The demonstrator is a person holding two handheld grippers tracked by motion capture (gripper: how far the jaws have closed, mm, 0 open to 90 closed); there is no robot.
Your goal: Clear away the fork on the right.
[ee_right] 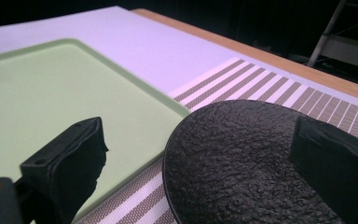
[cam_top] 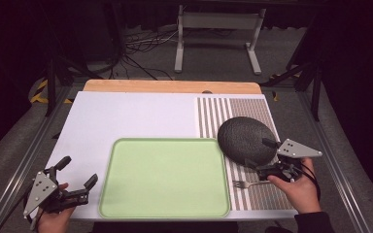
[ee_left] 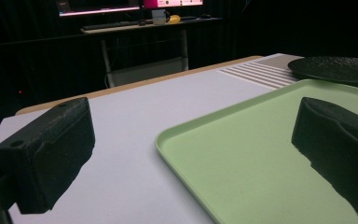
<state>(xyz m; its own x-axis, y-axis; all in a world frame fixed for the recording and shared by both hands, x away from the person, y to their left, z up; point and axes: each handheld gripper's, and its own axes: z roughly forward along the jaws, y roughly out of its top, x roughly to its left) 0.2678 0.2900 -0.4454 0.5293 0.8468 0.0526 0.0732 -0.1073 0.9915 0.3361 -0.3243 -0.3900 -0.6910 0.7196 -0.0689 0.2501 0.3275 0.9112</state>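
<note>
**Right tool poised at the dark plate**

The black textured plate [cam_top: 246,141] lay just ahead of our right tool [cam_top: 267,158], on the striped placemat [cam_top: 252,109] and slightly overlapping the green tray [cam_top: 165,177] beside it. In the right gripper view the plate's [ee_right: 242,158] near rim sat between the jaws, one jaw off its edge over the tray side and the other above its pebbled surface. We held that tool open with nothing in it, spread wide enough, we judged, to take the rim from the side. That low, slanting approach suits a shallow plate, since a grip from straight above would find nothing to pinch.

Close below the right tool, nearer our hand, a small fork [cam_top: 245,183] lay on the placemat, clear of the plate but in the path of any backward pull. The tray stood empty to the tool's left, and we took it for the likely destination.

Our left tool [cam_top: 80,179] waited well apart at the tray's far side, low over the white tabletop [cam_top: 126,116], likewise open and empty. In the left gripper view one jaw hung over the tabletop and the other over the tray [ee_left: 261,154], with the plate [ee_left: 335,69] far ahead. Nothing stood between plate and tray except the tray's raised lip.
</note>
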